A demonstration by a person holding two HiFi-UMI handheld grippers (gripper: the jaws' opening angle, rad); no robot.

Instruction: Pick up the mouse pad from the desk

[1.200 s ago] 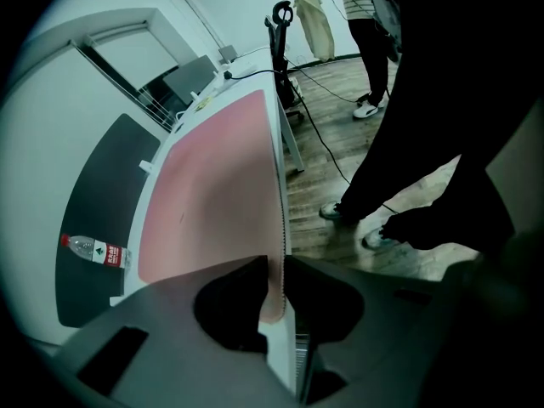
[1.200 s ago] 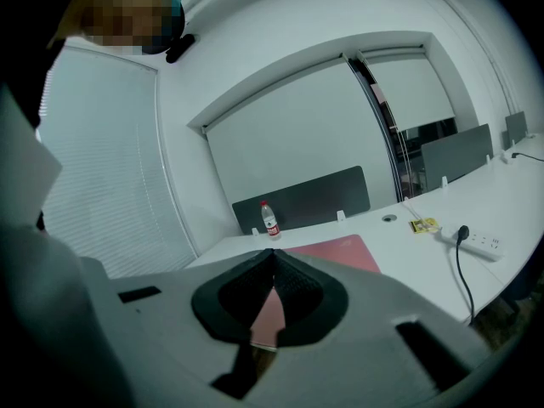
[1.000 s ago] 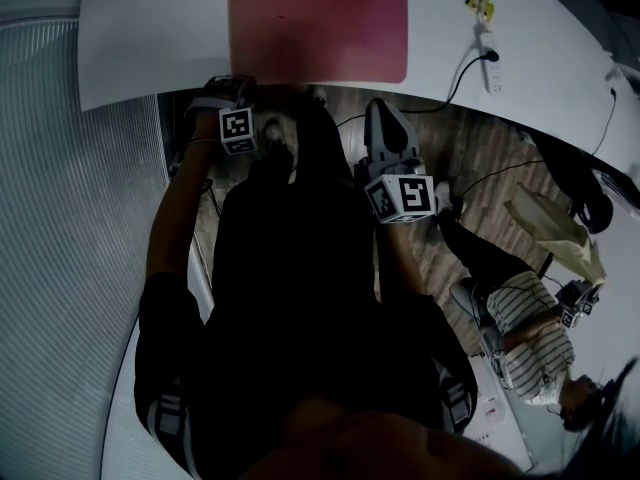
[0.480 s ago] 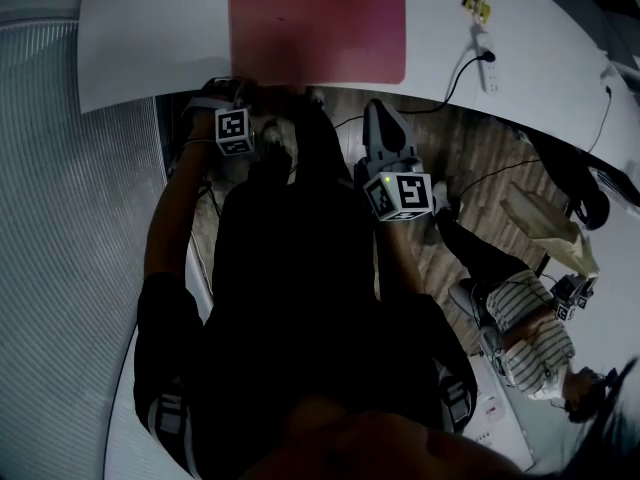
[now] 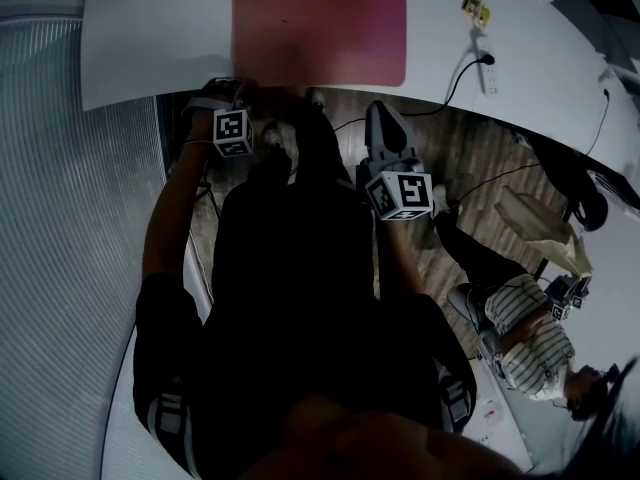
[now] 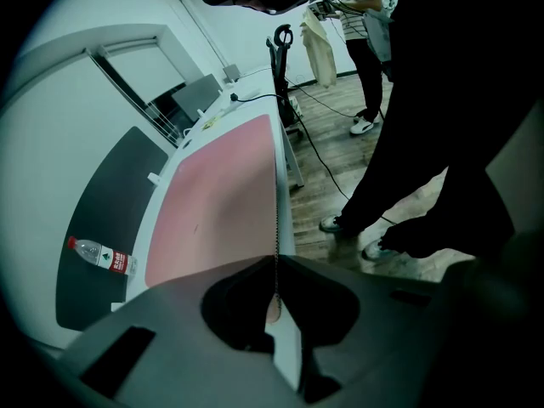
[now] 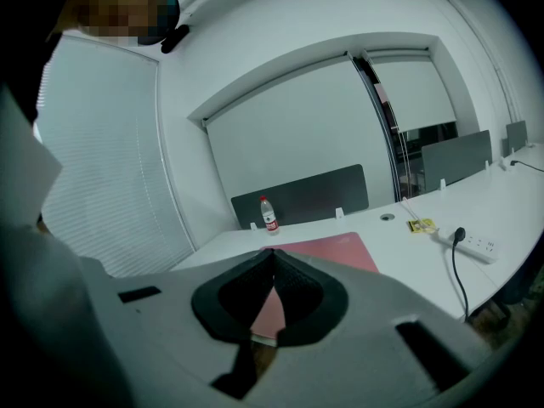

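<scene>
A pink mouse pad (image 5: 320,23) lies flat on the white desk (image 5: 150,38), its near edge along the desk's front edge. My left gripper (image 5: 243,88) points steeply down at the pad's near left corner. In the left gripper view its jaws (image 6: 276,270) are closed together right on the edge of the pad (image 6: 212,211), and pink shows in the gap behind the tips. My right gripper (image 5: 380,113) hangs in front of the desk over the wooden floor. It is shut and empty, and in the right gripper view (image 7: 274,257) it faces the pad (image 7: 327,249).
A water bottle (image 7: 269,214) stands at the desk's far side by a dark partition (image 7: 306,195). A power strip (image 5: 489,68) with a black cable and a small yellow item (image 5: 478,3) lie right of the pad. A person in a striped shirt (image 5: 535,343) sits at lower right.
</scene>
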